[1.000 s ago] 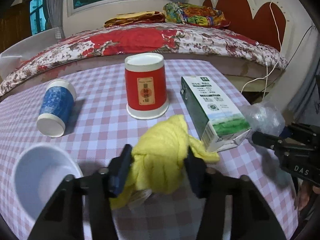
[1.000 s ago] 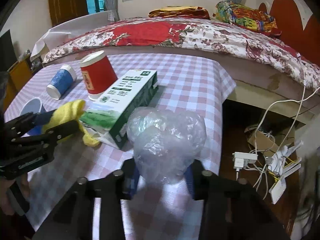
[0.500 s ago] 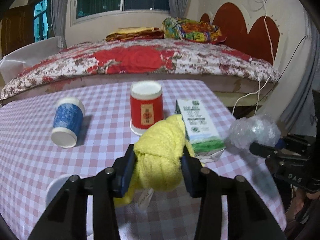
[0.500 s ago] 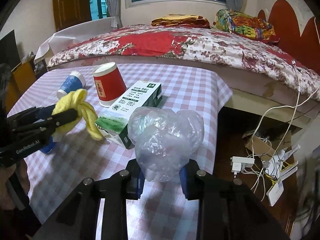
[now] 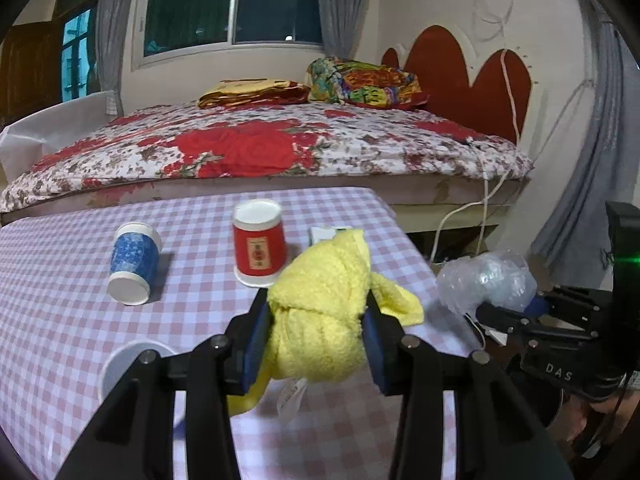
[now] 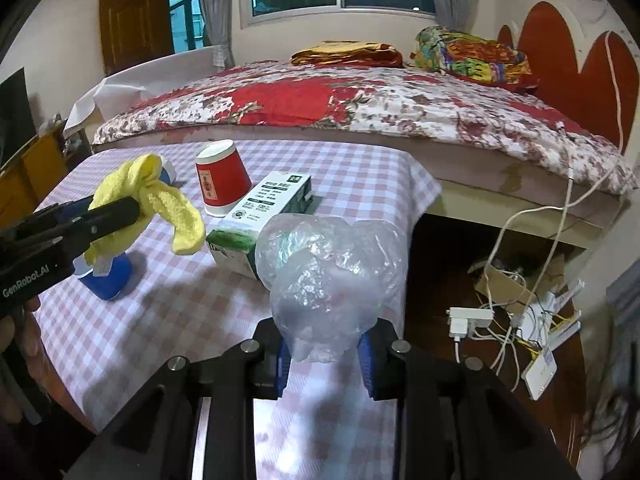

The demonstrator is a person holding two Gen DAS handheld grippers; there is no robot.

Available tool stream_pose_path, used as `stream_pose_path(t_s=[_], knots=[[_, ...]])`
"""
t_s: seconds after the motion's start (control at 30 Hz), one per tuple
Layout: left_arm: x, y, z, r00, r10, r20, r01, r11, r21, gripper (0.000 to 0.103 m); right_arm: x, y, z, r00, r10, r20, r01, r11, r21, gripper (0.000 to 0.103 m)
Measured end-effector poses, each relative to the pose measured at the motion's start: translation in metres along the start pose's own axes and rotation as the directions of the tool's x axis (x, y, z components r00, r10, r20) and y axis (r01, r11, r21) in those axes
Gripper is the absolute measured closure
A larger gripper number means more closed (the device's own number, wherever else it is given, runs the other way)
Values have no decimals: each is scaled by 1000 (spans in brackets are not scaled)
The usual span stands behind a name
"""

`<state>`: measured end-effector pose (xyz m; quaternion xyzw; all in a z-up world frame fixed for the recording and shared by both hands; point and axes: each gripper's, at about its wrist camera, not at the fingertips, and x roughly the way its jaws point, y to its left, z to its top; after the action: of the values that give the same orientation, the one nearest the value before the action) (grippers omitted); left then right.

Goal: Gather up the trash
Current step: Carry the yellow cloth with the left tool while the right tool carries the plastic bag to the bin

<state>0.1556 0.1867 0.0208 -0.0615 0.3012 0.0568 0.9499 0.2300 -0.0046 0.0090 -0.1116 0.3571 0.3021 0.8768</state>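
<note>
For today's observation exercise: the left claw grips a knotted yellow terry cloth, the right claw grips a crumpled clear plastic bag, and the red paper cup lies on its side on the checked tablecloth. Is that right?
Not quite. The red paper cup stands upside down on its rim, as the left wrist view shows. It is the blue patterned paper cup that lies on its side. The rest holds.

Knotted yellow cloth (image 5: 320, 312) clamped aloft between gripper pads, crumpled clear plastic bag (image 6: 328, 268) likewise, red cup (image 5: 259, 254) inverted, green-white carton (image 6: 264, 216) flat on table
</note>
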Motion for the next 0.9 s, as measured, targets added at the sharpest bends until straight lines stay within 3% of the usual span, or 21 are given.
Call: stream_pose_path(t_s=[0.5,0.9], knots=[[-12,-77,-13,994,-111,-22,113,990,89,58,-76,-55,-40,995,-83,59,75,990,120,73],[-5,-154,-25,973,-218,-71,227,955,190,58,-112,-120,-87,983,-182,36,168,955,244,73]])
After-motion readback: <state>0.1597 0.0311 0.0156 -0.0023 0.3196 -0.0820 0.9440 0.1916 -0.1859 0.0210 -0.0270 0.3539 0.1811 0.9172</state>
